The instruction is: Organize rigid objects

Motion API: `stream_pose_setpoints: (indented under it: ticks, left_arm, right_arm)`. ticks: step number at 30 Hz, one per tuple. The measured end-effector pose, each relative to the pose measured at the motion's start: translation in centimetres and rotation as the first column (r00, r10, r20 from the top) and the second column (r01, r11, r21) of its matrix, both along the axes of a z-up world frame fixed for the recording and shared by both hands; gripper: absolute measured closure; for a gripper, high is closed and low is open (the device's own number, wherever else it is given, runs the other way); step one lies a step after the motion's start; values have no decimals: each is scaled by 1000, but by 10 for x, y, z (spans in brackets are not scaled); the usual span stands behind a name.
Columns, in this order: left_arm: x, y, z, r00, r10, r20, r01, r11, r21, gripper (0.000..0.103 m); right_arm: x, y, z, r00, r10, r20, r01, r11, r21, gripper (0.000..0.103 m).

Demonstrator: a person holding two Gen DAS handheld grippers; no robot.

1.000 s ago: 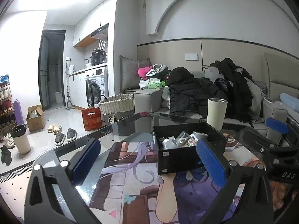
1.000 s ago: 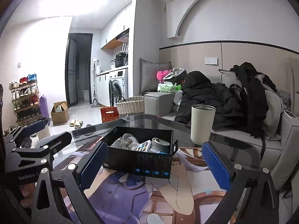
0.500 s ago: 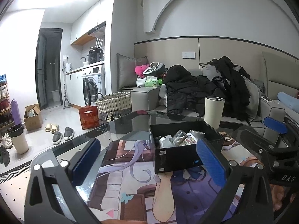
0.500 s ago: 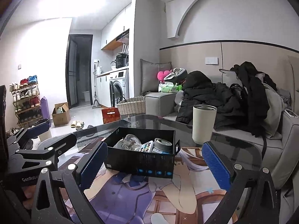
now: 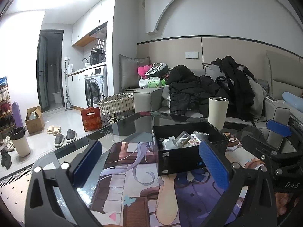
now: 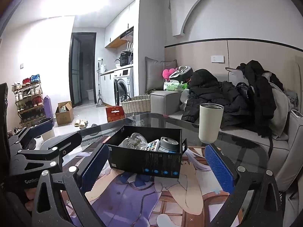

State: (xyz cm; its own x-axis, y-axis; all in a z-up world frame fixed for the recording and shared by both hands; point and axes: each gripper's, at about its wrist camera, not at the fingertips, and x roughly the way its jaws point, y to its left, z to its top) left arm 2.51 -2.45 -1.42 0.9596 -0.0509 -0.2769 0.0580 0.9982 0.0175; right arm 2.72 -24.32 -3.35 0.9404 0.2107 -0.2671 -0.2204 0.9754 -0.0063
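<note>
A glass-topped table [image 5: 132,124] fills the near part of both views, with a printed cartoon mat [image 5: 132,170] lying flat on it. On the mat stands an open black box [image 5: 181,160], the container for the small rigid items. Inside it, seen from the right wrist camera, are a clear rounded glass piece [image 6: 135,141] on the left, a colourful paint palette [image 6: 152,145] in the middle and a grey roll of tape [image 6: 168,144] on the right, packed close together. Beyond the box, toward the far right corner of the table, a cream tumbler [image 6: 210,123] stands upright, apart from the box. The left gripper [image 5: 149,162] hovers above the mat on the near side of the box, its two blue-padded fingers [image 5: 214,164] spread wide and holding nothing; its right finger overlaps the near right corner of the box in the view, though whether it touches cannot be told. The right gripper [image 6: 157,168] likewise sits near the box with its blue pads spread wide apart and empty, the box showing between them. Each camera catches the other gripper at its edge. Behind the table is a grey sofa [image 5: 147,98] piled with dark coats [image 5: 191,87]. Farther left are a woven basket [image 5: 117,104], a washing machine [image 5: 94,87], slippers on the floor [image 5: 62,134] and a shoe rack [image 6: 28,98].
</note>
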Motion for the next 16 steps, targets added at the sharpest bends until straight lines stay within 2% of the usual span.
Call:
stream_pose_setpoints:
  ticks: [16]
  left_arm:
    - [3,-1,-2,1000,-15,-27,15,1000,11,0]
  right_arm:
    - [1,2,-1,1000,3,-8,-3,1000,3,1]
